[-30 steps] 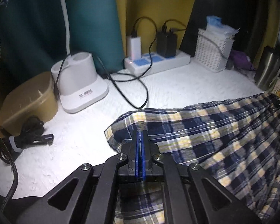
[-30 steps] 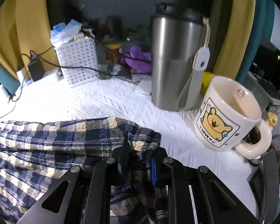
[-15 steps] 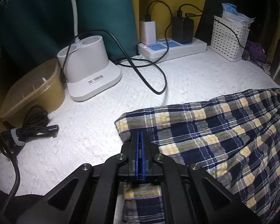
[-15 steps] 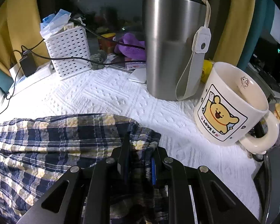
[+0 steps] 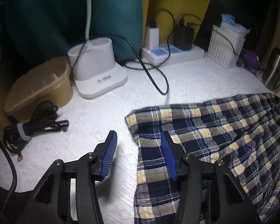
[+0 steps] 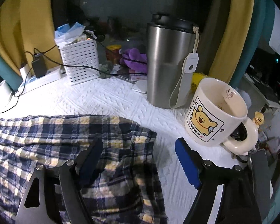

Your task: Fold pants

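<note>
Both grippers, left [image 5: 138,145] and right [image 6: 138,156], are just opening off the plaid pants [image 5: 214,130], holding nothing; lifting carelessly risks snagging fabric or bumping the nearby mug [image 6: 214,112].

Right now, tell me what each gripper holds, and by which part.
Nothing. Both have just opened: the left gripper straddles one corner of the pants, the right gripper the other, pads clear of the cloth.

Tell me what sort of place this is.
Probably a cluttered desk in a bedroom or dorm: a power strip with chargers plugged in, a cartoon mug beside a steel tumbler, and plaid pants laid on the white cloth.
</note>
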`<state>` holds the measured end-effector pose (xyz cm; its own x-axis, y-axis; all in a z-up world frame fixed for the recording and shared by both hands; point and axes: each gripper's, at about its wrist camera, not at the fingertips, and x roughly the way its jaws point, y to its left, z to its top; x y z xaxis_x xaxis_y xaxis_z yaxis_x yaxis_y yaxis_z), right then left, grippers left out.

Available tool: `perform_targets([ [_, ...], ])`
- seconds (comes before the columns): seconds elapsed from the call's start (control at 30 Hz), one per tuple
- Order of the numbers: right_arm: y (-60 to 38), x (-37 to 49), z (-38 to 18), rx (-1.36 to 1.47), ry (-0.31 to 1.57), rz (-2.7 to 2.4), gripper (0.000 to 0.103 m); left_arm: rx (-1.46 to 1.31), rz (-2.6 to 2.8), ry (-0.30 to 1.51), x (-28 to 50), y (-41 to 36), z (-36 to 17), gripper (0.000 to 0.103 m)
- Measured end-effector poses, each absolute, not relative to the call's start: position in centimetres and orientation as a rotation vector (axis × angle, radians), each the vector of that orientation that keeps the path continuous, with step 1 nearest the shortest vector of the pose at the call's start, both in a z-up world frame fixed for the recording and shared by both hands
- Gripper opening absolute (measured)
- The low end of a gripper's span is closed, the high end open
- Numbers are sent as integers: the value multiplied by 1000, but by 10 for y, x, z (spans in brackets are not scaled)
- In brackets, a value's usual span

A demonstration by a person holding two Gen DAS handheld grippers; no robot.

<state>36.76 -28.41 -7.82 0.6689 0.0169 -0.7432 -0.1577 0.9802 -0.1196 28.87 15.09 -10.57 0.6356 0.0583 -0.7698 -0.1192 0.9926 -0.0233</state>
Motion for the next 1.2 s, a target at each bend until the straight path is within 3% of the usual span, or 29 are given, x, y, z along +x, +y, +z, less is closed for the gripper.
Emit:
perform_targets([
  [0.43,-301,380,-95,-182,894,33,81,-58,194,898,306,160,-112,51],
  [0.63,-308,355,-77,-180,853,49,81,-72,118,846,270,151,-86,51],
  [0.8,-329,328,-70,-98,855,80,80,-91,36,881,231,140,-95,52],
  [0.97,-333,307,-75,-104,902,123,52,-86,-7,944,210,128,-116,52],
  [1.2,-315,298,-101,-305,957,120,49,-29,21,913,203,120,-123,53],
])
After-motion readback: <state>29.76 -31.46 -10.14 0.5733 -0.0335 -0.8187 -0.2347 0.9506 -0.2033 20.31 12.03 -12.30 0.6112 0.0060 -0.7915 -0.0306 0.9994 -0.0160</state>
